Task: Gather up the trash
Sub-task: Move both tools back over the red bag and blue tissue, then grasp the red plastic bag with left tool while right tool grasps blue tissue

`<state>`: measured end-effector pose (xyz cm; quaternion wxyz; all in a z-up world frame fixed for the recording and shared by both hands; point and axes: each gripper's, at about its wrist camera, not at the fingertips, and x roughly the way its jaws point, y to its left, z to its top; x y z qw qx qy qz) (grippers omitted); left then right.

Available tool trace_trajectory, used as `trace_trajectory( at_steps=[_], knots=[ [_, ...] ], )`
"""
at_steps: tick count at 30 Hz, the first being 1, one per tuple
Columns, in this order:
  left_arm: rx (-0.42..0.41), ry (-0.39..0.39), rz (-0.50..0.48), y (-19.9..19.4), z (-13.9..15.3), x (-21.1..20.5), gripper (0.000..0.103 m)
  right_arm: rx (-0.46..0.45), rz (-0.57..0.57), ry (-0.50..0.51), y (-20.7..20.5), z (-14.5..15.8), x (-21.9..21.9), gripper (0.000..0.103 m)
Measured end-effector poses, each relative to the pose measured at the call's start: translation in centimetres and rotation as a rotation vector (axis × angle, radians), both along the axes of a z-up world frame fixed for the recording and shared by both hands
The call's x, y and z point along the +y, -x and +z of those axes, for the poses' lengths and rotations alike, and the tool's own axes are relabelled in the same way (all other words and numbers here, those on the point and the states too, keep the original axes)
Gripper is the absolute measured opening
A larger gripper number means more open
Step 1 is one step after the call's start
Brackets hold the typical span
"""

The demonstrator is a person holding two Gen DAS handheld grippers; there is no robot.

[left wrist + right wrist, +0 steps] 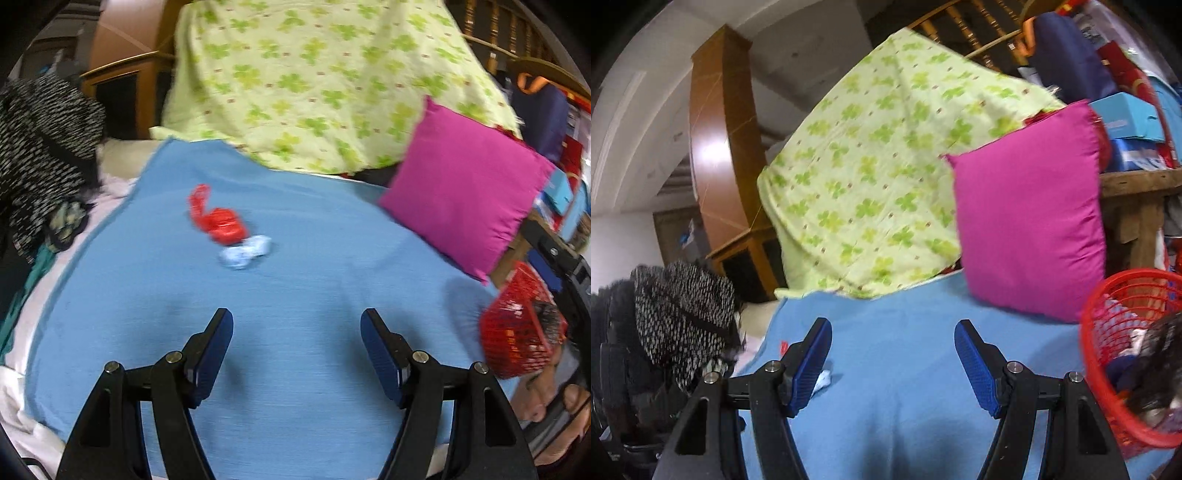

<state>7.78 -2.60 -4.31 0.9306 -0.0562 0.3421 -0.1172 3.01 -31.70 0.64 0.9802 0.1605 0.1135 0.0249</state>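
From the left wrist view, the left claw [297,325] hangs over a blue blanket [314,288] spread on a bed, its two blue-padded fingers standing well apart with nothing between them. Ahead of it on the blanket lie a crumpled red plastic wrapper [218,221] and, touching its near end, a small wad of white paper [245,251]. A magenta pillow [469,192] leans at the right, a green clover-print sheet [325,81] drapes behind, and a red mesh basket [521,328] sits at the blanket's right edge with dark stuff inside. From the right wrist view, the right claw [893,334] is likewise spread wide and empty above the blue blanket [905,387]. The white paper [823,380] peeks out just behind its left finger, with a sliver of the red wrapper [783,347] beyond. The red basket [1126,332] is close at the right, beside the magenta pillow [1030,225]; a black-and-white patterned garment [683,317] is heaped at the left.
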Motion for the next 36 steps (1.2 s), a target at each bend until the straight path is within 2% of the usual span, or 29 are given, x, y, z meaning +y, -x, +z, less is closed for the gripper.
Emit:
trace_trajectory(
  at_steps=[9, 16, 21, 22, 24, 29, 31, 35, 36],
  knots=[
    [0.101, -0.001, 0.183, -2.6, -5.5, 10.1, 0.072, 0.145, 0.182, 0.069, -4.8, -3.1, 8.1, 0.073],
    [0.128, -0.056, 0.275, -3.5, -7.6, 15.1, 0.072, 0.326, 0.343, -0.05, -12.0, -6.7, 12.7, 0.073],
    [0.106, -0.105, 0.304, -4.2, -7.7, 17.7, 0.072, 0.46, 0.374, -0.101, -18.5, -9.6, 14.9, 0.07],
    [0.104, -0.111, 0.309, -4.4, -7.7, 18.0, 0.072, 0.487, 0.375, -0.118, -19.8, -10.2, 15.3, 0.068],
    [0.106, -0.114, 0.312, -4.8, -7.7, 18.7, 0.072, 0.536, 0.367, -0.152, -22.4, -11.5, 15.9, 0.054],
    [0.102, -0.13, 0.311, -6.3, -7.1, 19.9, 0.072, 0.671, 0.302, -0.245, -28.4, -15.6, 16.8, 0.048],
    [0.097, -0.133, 0.31, -7.4, -6.7, 20.2, 0.072, 0.664, 0.298, -0.277, -29.5, -16.4, 16.9, 0.045],
    [0.087, -0.13, 0.275, -10.8, -5.4, 19.2, 0.072, 0.669, 0.318, -0.16, -30.0, -16.2, 18.0, 0.029],
    [0.084, -0.13, 0.265, -11.6, -5.2, 18.7, 0.072, 0.673, 0.331, -0.166, -29.7, -16.1, 17.7, 0.027]
  ],
)
